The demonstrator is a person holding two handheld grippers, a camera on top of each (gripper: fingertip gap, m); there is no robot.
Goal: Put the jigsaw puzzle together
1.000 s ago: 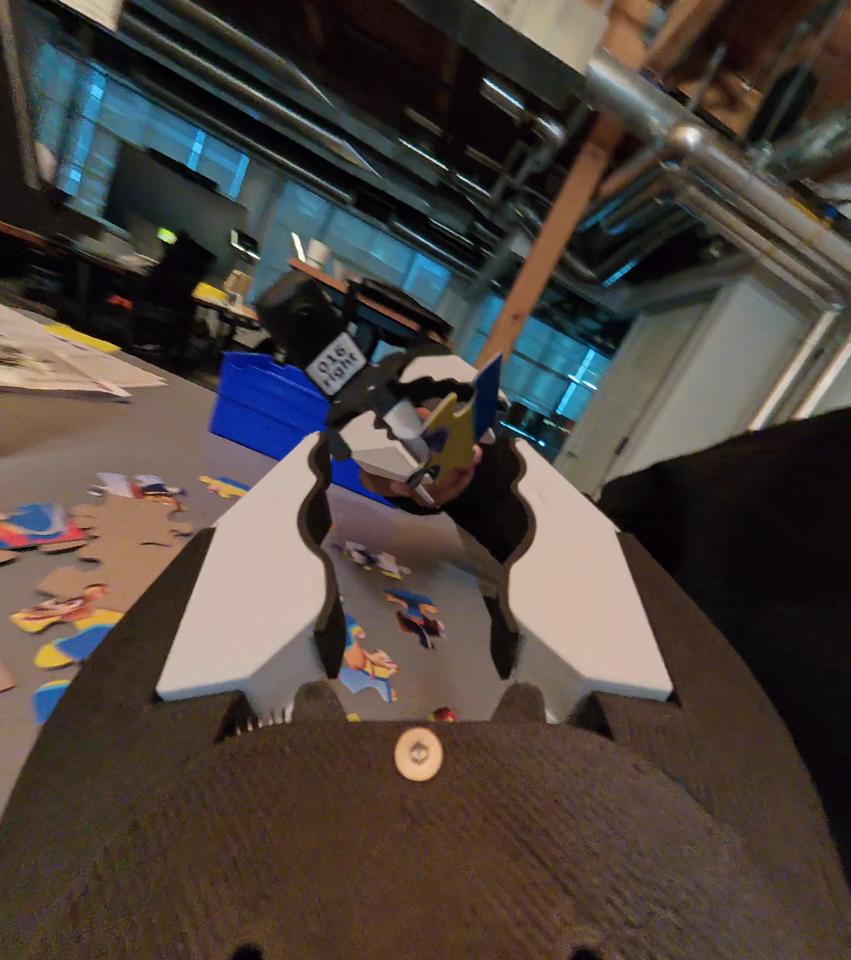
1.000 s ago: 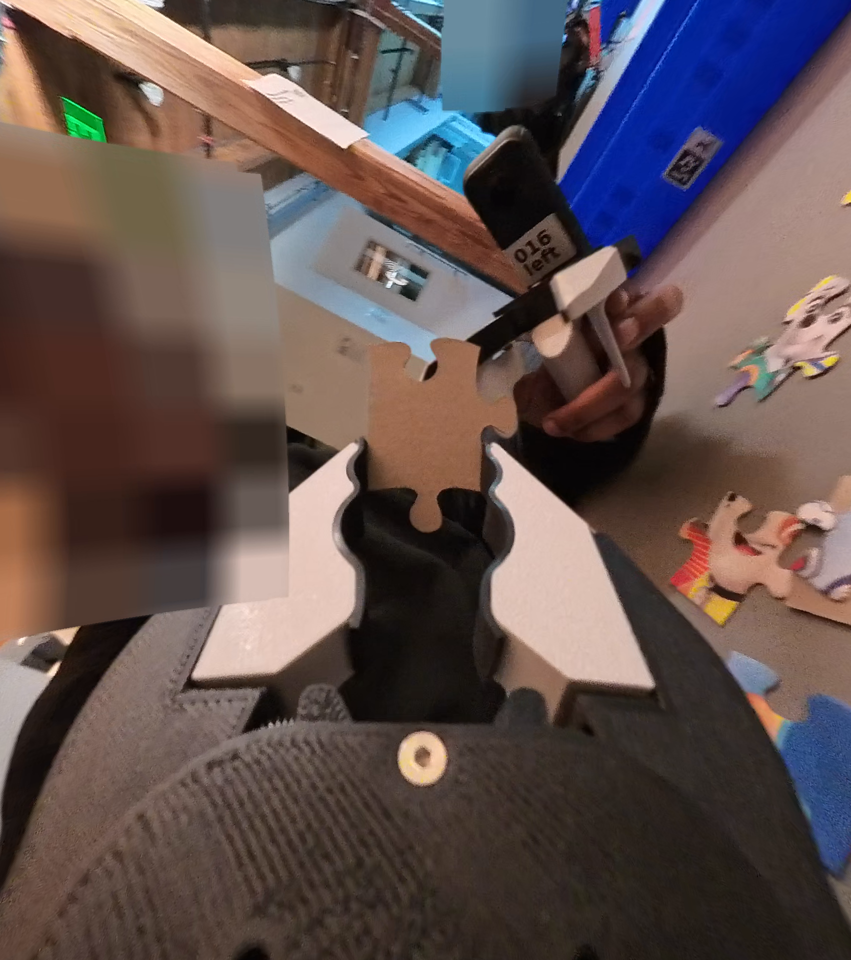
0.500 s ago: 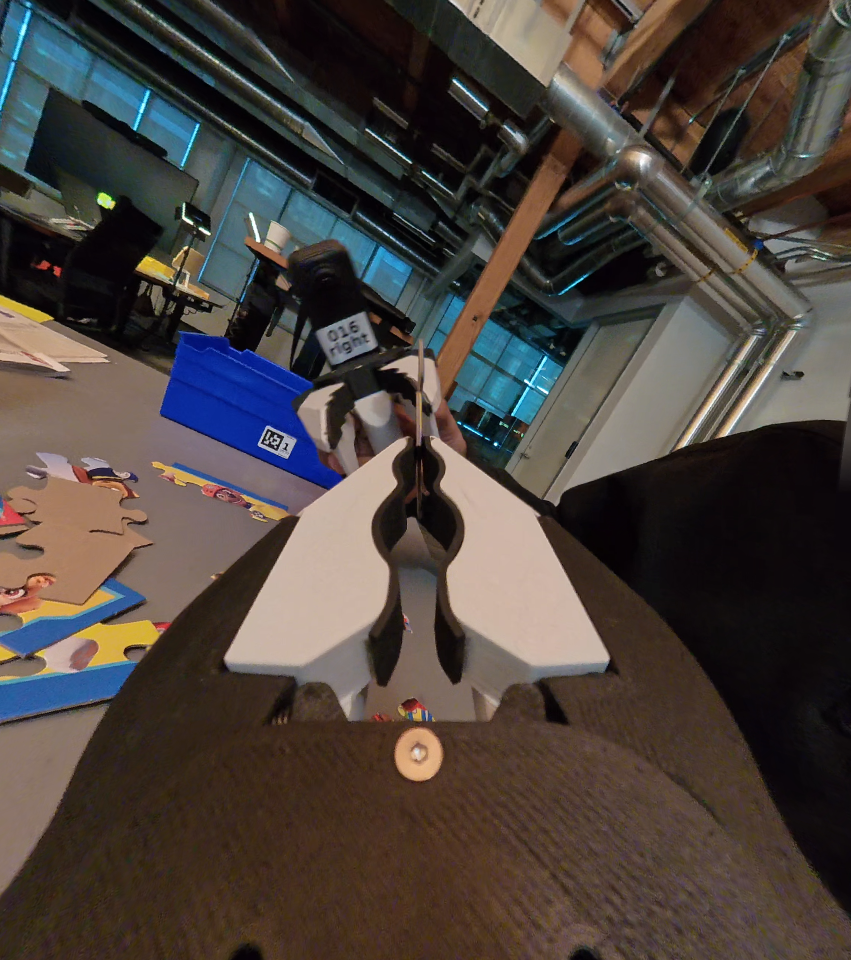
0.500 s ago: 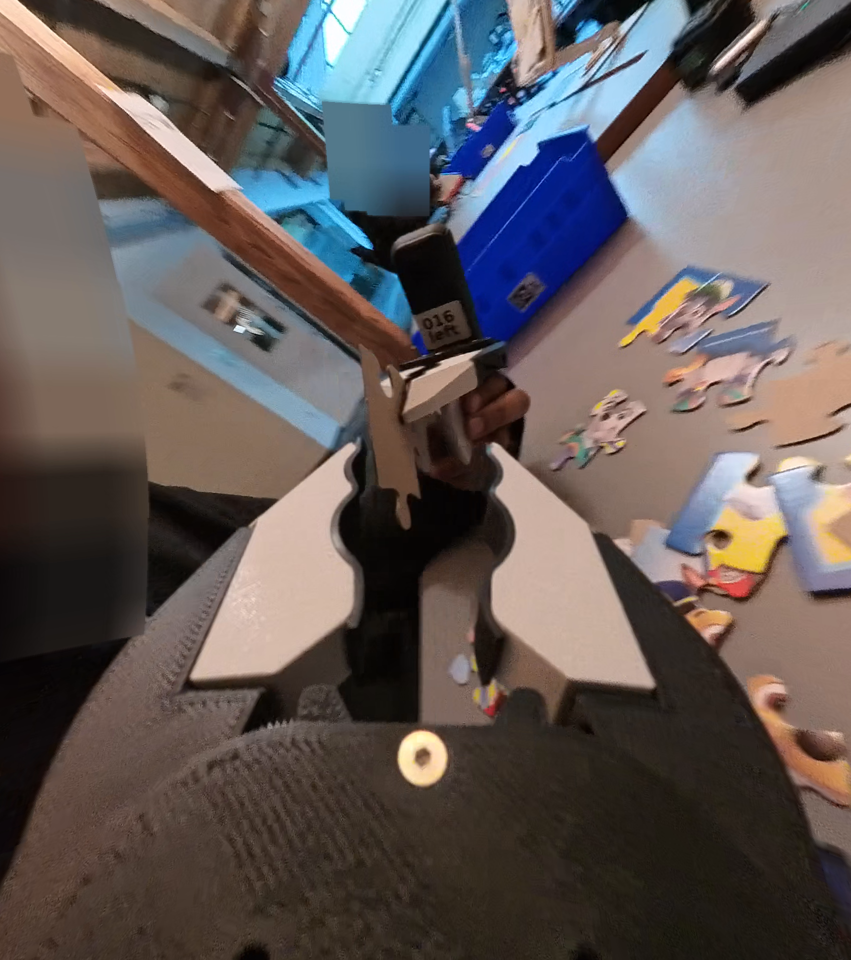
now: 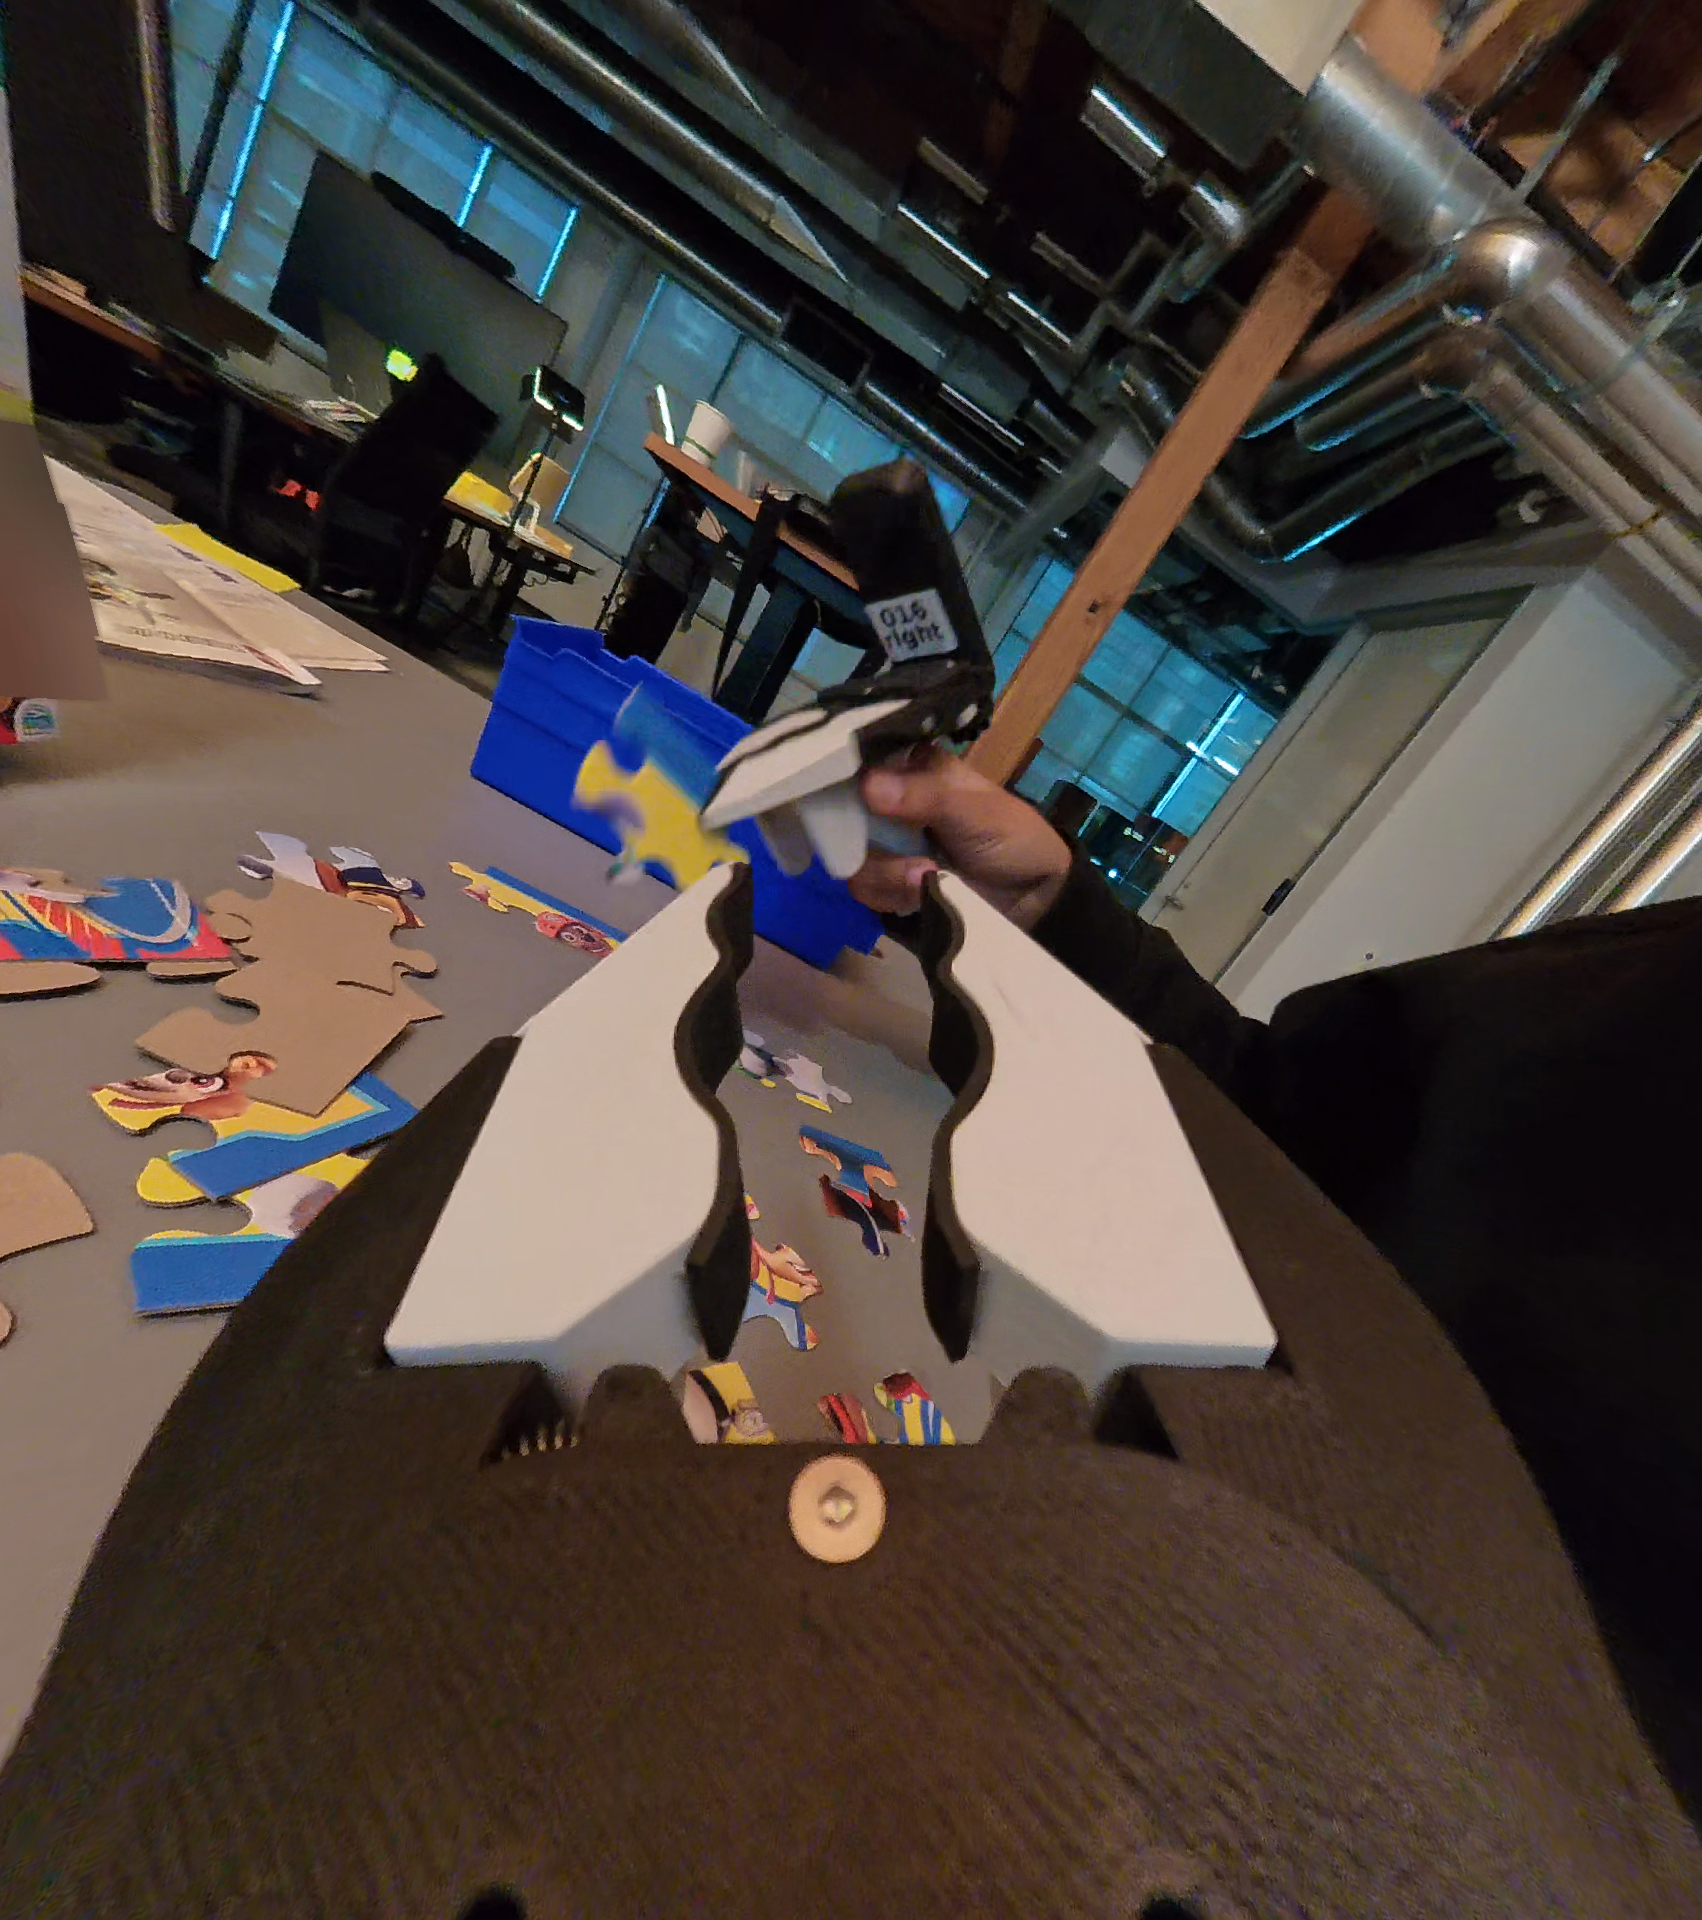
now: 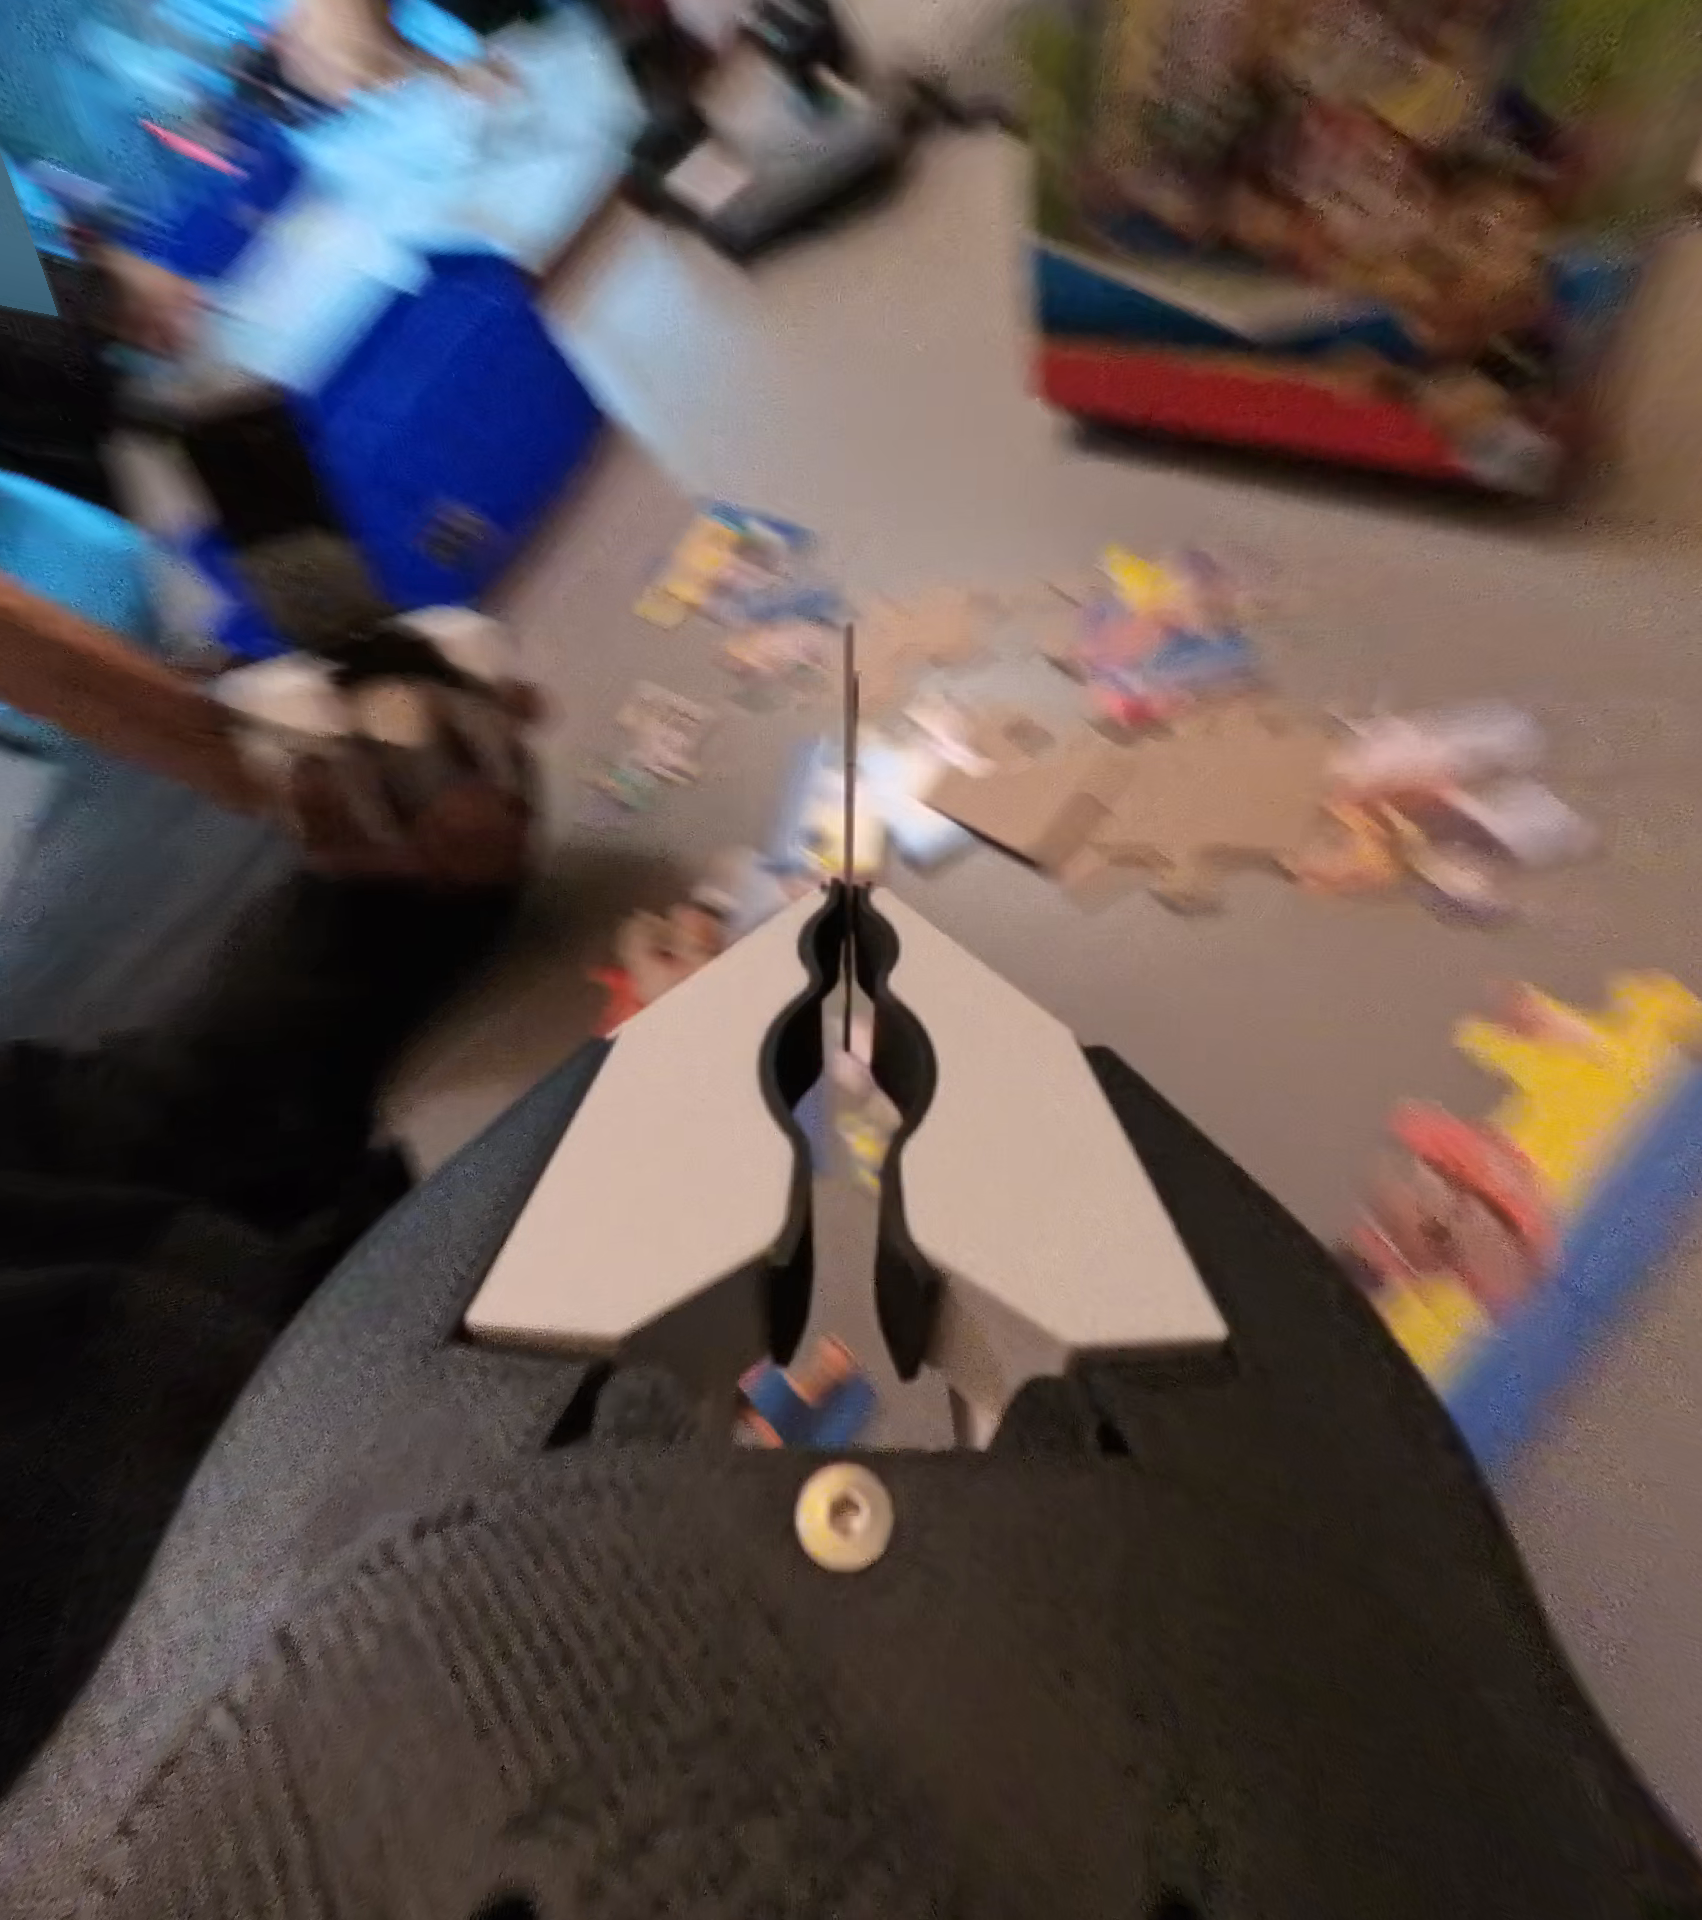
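- A blue bin stands on the grey surface beyond the scattered puzzle pieces; what it holds cannot be seen from either view.
- A colourful box with a red base stands at the far side of the surface in the right wrist view, blurred; the left wrist view catches only its edge.
- The left wrist view is sharp and shows brown, face-down pieces among picture-side-up ones to its left, with papers farther back; the right wrist view is smeared by motion.
- The left hand-held gripper has its jaws partly apart with nothing between them; small pieces lie on the surface below the gap.
- The right hand-held gripper, gripped by a hand, is clamped on a blue-and-yellow puzzle piece, held in the air just above the left gripper's tips and in front of the bin.
- In its own view that piece appears edge-on as a thin line rising from the closed fingertips.
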